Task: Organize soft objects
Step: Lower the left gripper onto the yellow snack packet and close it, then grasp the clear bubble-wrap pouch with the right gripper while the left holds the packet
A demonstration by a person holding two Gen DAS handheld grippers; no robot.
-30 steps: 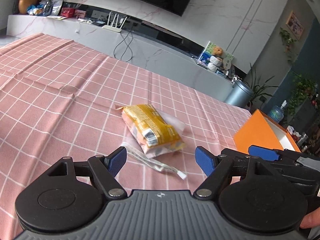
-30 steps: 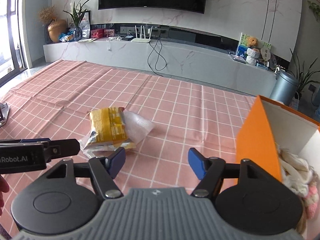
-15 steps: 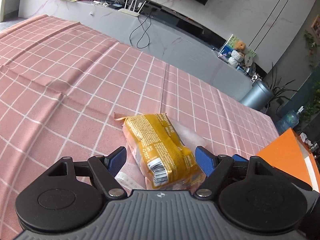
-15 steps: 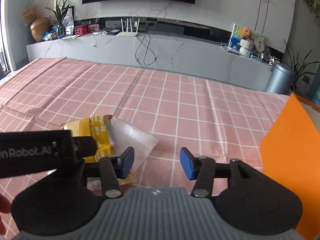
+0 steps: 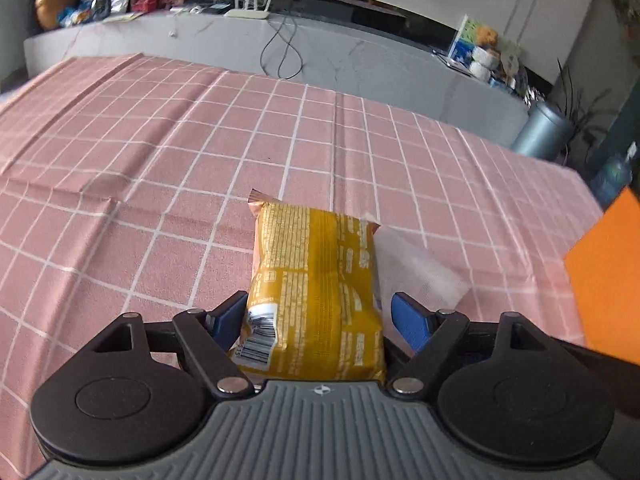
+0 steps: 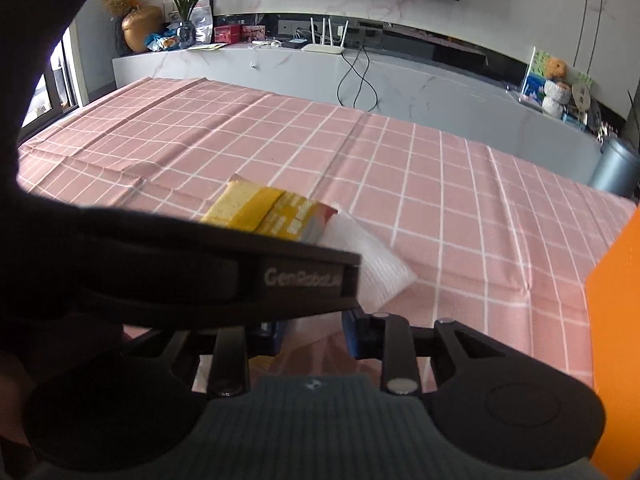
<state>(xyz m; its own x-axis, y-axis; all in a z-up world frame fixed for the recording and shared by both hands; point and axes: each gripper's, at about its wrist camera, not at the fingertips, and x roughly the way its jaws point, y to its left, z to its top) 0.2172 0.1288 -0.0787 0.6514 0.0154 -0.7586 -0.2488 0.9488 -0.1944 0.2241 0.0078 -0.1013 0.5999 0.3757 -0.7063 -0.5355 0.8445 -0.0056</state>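
A yellow snack packet (image 5: 316, 280) lies on the pink checked tablecloth (image 5: 160, 160). My left gripper (image 5: 318, 320) straddles its near end. Its jaws are closing: the left blue pad is at the packet's edge and a thin gap shows at the right pad. A clear plastic bag (image 5: 420, 268) lies just right of the packet. In the right wrist view, the left gripper's black body (image 6: 180, 276) hides most of the packet (image 6: 268, 212) beside the bag (image 6: 372, 264). My right gripper (image 6: 314, 334) sits low behind it, jaws closing, with only cloth showing between them.
An orange box (image 5: 608, 280) stands at the right edge of the table, with only its outer wall (image 6: 616, 320) showing. Beyond the table's far edge are a marble bench and a grey bin (image 5: 540, 132). The cloth has creases at the left.
My left gripper moved forward over the packet, which now sits between its pads. My right gripper sank in behind the left one and its jaws narrowed a lot. The box's inside left view.
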